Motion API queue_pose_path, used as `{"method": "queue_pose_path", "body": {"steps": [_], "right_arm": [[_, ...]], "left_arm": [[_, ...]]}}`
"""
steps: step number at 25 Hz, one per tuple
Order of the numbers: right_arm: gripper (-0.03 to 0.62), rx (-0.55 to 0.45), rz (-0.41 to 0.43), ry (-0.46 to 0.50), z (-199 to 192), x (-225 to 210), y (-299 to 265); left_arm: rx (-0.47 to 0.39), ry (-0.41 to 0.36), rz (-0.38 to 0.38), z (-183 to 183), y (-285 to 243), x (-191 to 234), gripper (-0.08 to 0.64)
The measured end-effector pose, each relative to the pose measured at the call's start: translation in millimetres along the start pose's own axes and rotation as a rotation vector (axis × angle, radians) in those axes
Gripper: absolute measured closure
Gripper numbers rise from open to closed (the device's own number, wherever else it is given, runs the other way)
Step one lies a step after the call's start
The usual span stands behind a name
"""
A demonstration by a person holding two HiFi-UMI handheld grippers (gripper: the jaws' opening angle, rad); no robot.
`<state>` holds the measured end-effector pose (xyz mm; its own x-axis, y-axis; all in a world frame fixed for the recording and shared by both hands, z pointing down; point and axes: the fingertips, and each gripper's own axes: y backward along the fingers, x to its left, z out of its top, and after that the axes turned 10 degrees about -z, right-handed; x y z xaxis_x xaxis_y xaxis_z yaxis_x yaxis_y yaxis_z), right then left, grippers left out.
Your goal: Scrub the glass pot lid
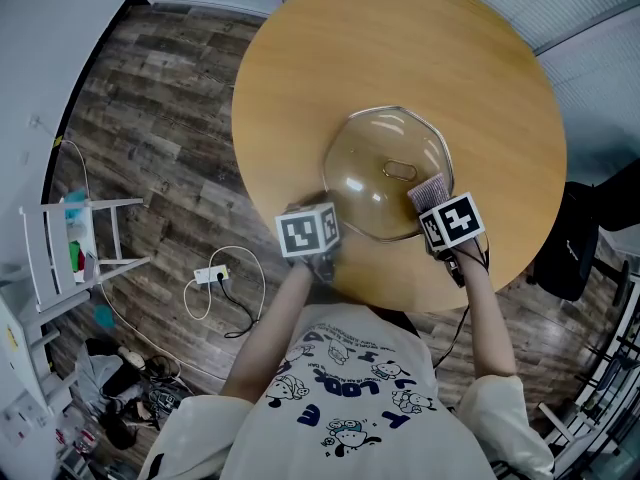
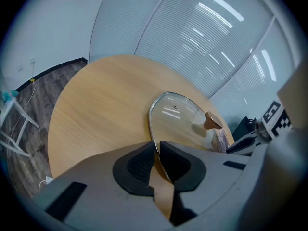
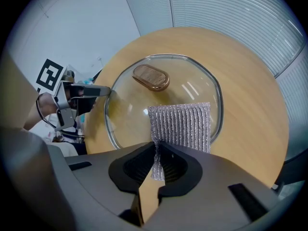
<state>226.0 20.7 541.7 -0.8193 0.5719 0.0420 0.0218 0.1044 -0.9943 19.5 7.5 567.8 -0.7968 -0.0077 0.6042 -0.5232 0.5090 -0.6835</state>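
Observation:
The glass pot lid (image 1: 375, 183) lies dome-up on the round wooden table (image 1: 300, 68), its brown knob (image 1: 399, 171) on top. My left gripper (image 1: 328, 211) is shut on the lid's near-left rim; in the left gripper view the metal rim (image 2: 151, 129) runs straight into the closed left gripper (image 2: 157, 146). My right gripper (image 1: 434, 204) is shut on a silver mesh scrub pad (image 1: 430, 188). In the right gripper view the pad (image 3: 183, 124) lies flat on the lid (image 3: 130, 109) just below the knob (image 3: 151, 77), its near end pinched in the right gripper (image 3: 158, 148).
The table's front edge is close to the person's body. On the wooden floor to the left are a white rack (image 1: 70, 238), a power strip with cable (image 1: 212, 273) and clutter (image 1: 120, 388). A black chair (image 1: 575, 243) stands at the right. Blinds (image 2: 202, 42) lie beyond the table.

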Motion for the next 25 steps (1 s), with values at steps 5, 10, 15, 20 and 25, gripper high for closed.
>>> {"method": "queue_pose_path", "body": {"steps": [5, 10, 15, 20, 25], "right_arm": [[0.548, -0.008, 0.045, -0.013, 0, 13, 2], [0.548, -0.015, 0.069, -0.013, 1, 24, 2], [0.548, -0.021, 0.094, -0.015, 4, 36, 3], [0.548, -0.026, 0.105, -0.007, 6, 44, 3], [0.548, -0.031, 0.13, -0.02, 7, 51, 3]], "left_arm": [[-0.004, 0.0, 0.0, 1, 1, 0, 0.518], [-0.004, 0.003, -0.001, 0, 1, -1, 0.518], [-0.006, 0.005, -0.002, 0, 1, 0, 0.518], [-0.008, 0.005, -0.002, 0, 1, 0, 0.518], [-0.007, 0.005, -0.004, -1, 0, -1, 0.518]]}}
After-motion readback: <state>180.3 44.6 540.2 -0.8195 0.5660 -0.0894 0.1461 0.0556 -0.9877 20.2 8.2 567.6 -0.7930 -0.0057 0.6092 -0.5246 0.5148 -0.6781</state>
